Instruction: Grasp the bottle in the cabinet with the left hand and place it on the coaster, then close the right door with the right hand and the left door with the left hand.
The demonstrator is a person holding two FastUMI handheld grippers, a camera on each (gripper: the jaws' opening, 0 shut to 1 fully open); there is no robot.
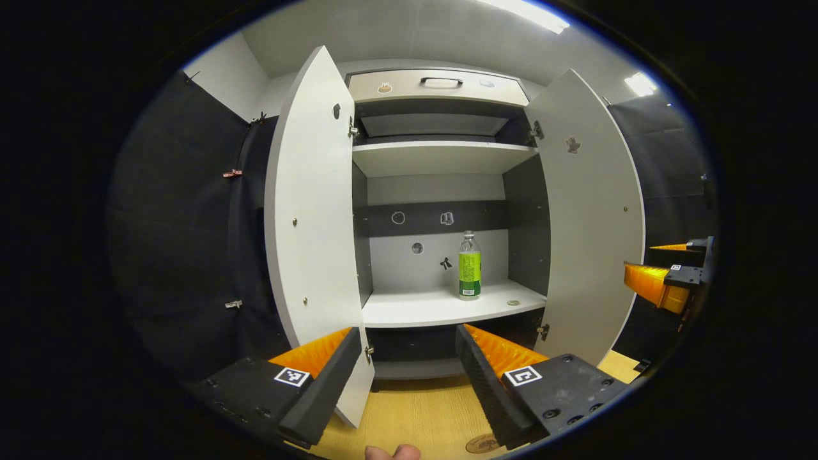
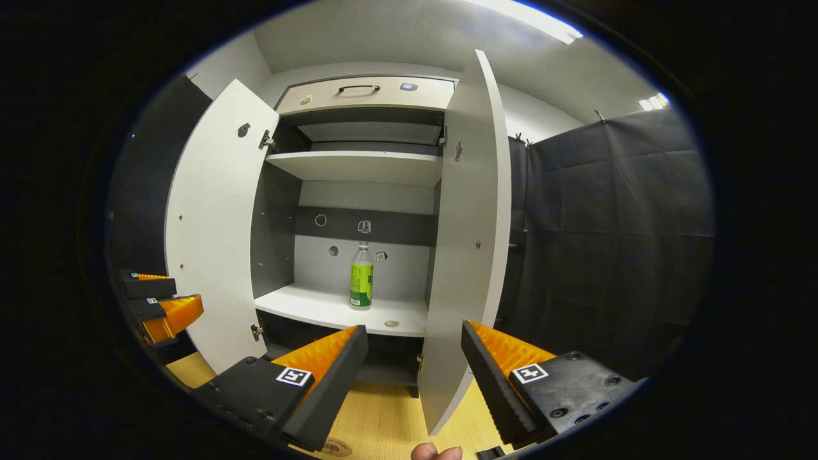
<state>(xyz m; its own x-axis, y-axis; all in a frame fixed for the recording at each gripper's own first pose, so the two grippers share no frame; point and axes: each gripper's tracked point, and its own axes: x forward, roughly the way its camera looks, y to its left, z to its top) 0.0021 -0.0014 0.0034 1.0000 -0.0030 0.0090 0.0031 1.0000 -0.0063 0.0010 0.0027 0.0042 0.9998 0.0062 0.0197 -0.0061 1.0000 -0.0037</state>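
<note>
While both grippers (image 1: 404,358) (image 2: 412,358) hang wide apart and empty, the bottle (image 1: 470,267) looks light, stiff, slightly slick; I'd take it mid-label.

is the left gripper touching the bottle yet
Apart. The left gripper view shows the open left gripper well short of the bottle, which stands alone on the cabinet shelf.

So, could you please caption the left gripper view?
Open left gripper faces the open cabinet, bottle upright on its shelf.
</note>
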